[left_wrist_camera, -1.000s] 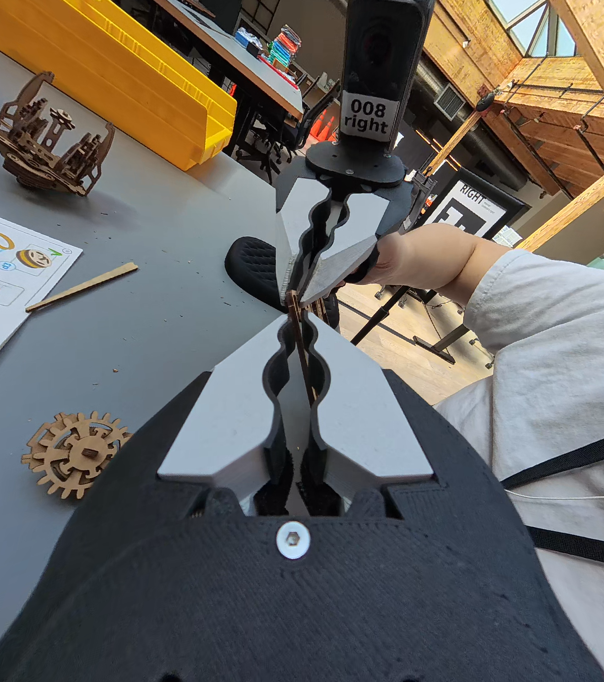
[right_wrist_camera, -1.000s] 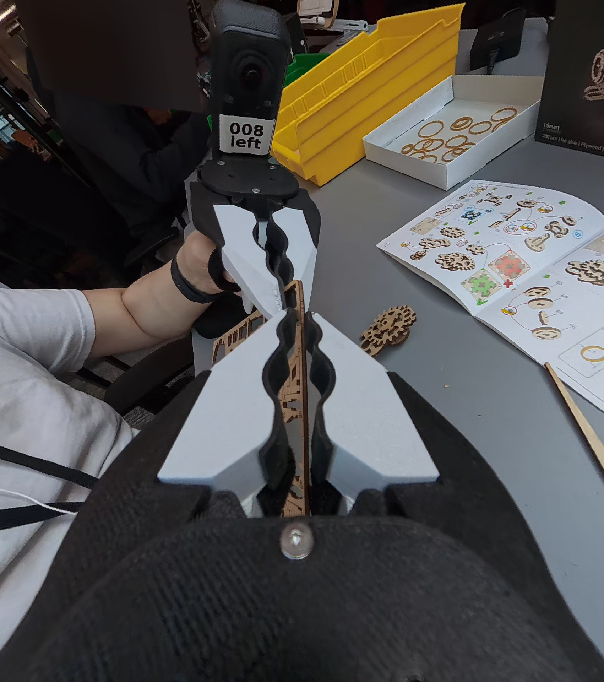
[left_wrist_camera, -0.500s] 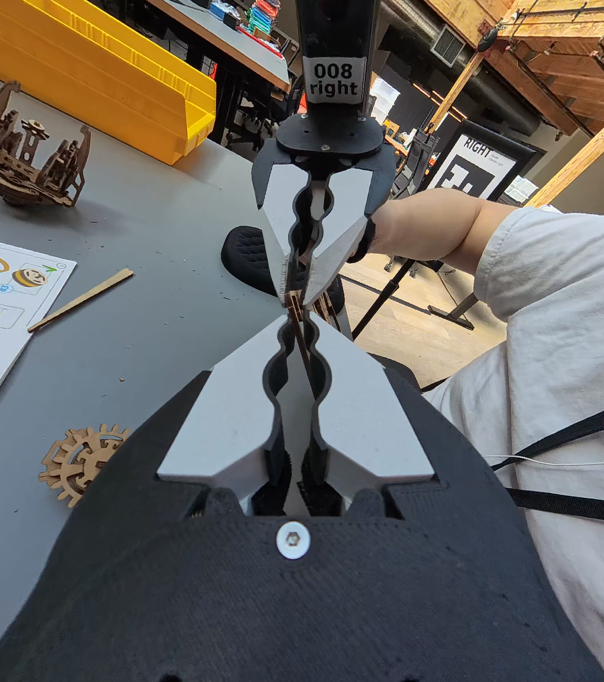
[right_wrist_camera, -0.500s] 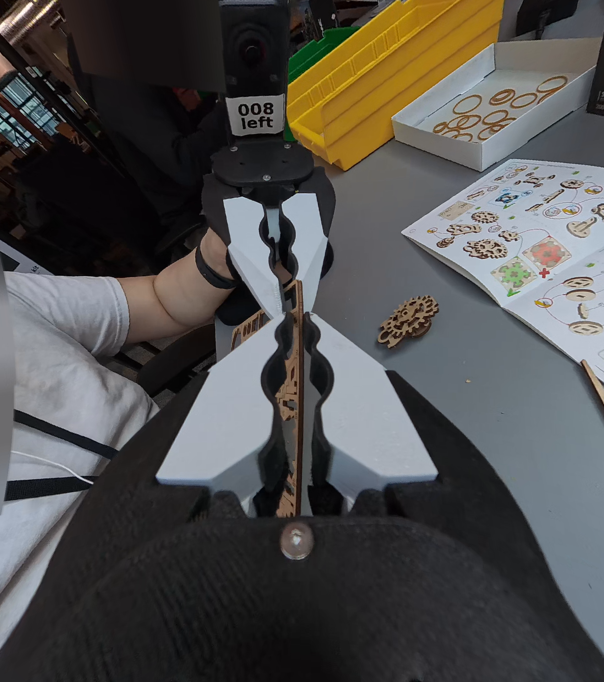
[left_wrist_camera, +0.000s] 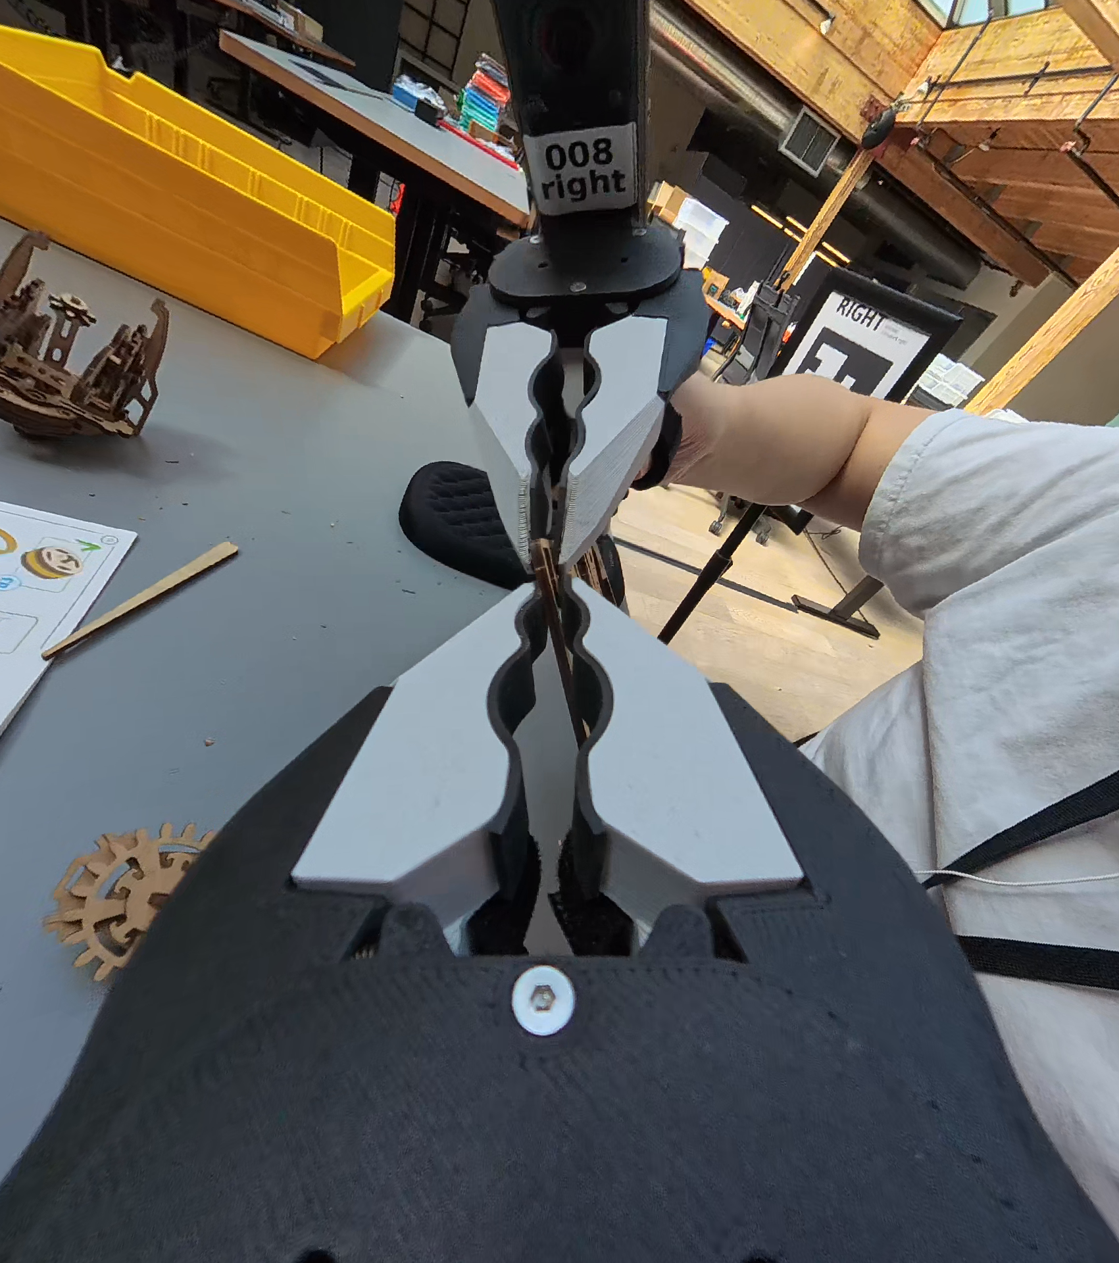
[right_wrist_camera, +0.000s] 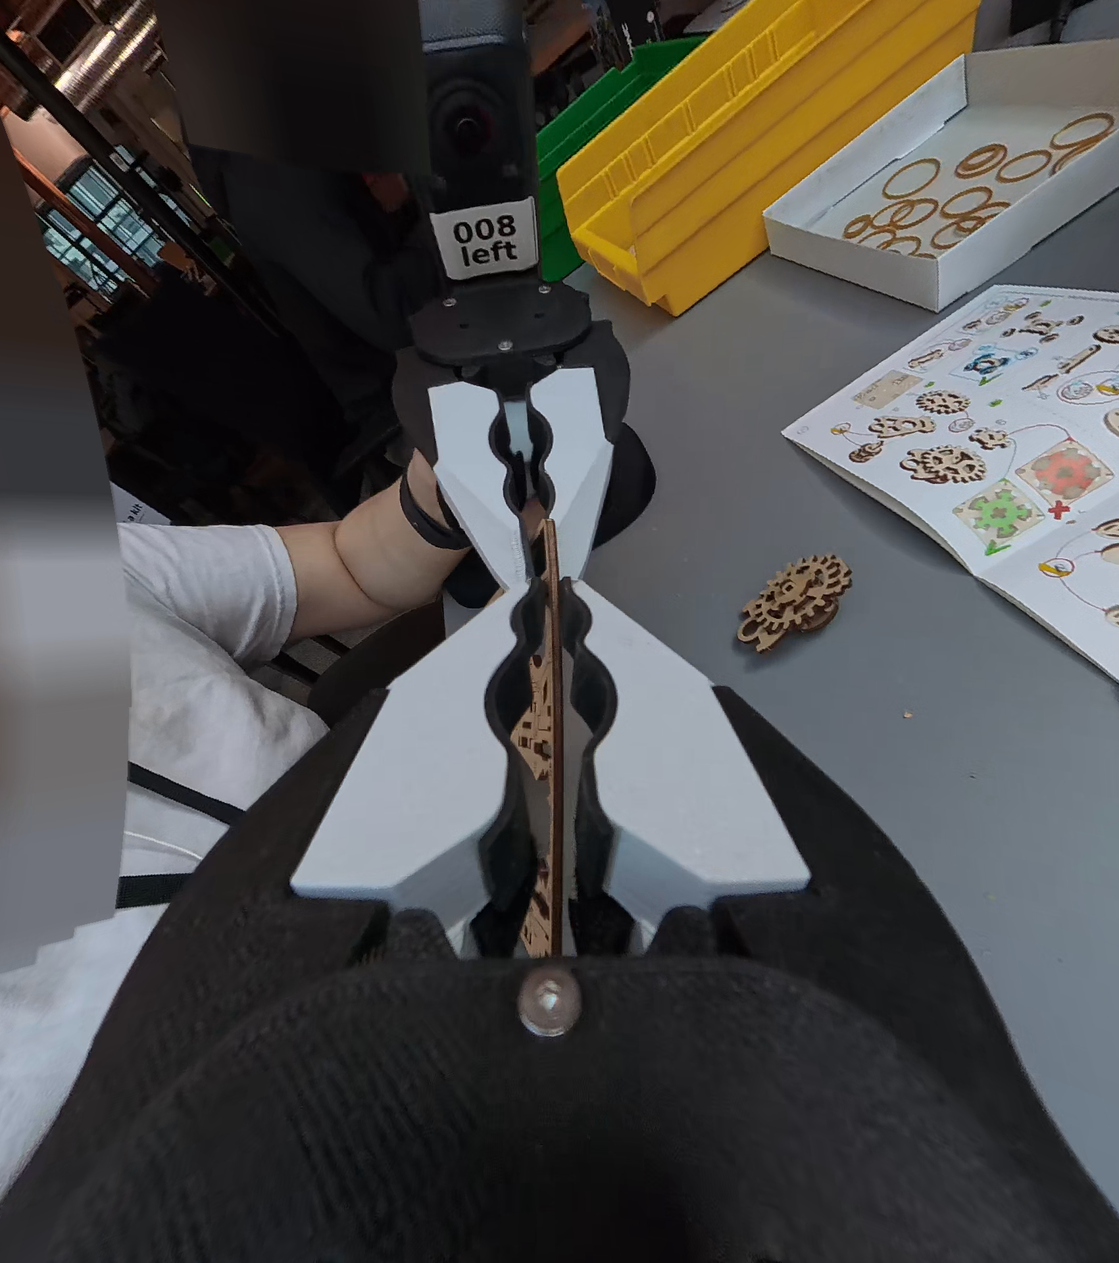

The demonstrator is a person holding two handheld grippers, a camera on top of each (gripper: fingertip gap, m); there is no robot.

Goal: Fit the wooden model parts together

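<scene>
A thin laser-cut wooden sheet [right_wrist_camera: 553, 717] is held edge-on in the air off the table's edge. My right gripper [right_wrist_camera: 546, 588] is shut on it, and the sheet runs back between its fingers. My left gripper [left_wrist_camera: 553, 594] is shut on the same sheet [left_wrist_camera: 567, 670], which shows as a dark thin strip. The two grippers face each other, tips almost touching. The right gripper [left_wrist_camera: 546, 547] shows in the left wrist view, and the left gripper [right_wrist_camera: 532, 560] in the right wrist view. A wooden gear assembly [left_wrist_camera: 126, 895] lies on the grey table [left_wrist_camera: 283, 424]; it also shows in the right wrist view [right_wrist_camera: 795, 601].
A part-built wooden model [left_wrist_camera: 51, 369] stands by a yellow bin [left_wrist_camera: 153, 191]. An instruction booklet [right_wrist_camera: 1021, 478], a wooden stick [left_wrist_camera: 139, 601] and a white box of wooden rings [right_wrist_camera: 953, 205] lie on the table. A black chair seat [left_wrist_camera: 454, 519] sits below the grippers. My two grippers' fingertips are within a few centimetres of each other. The wooden stick [left_wrist_camera: 139, 601] is about 20 cm from both grippers' fingertips.
Both grippers have kept their hold and stayed tip to tip. The pair has shifted slightly, so the table things sit a little farther right in the right wrist view.
</scene>
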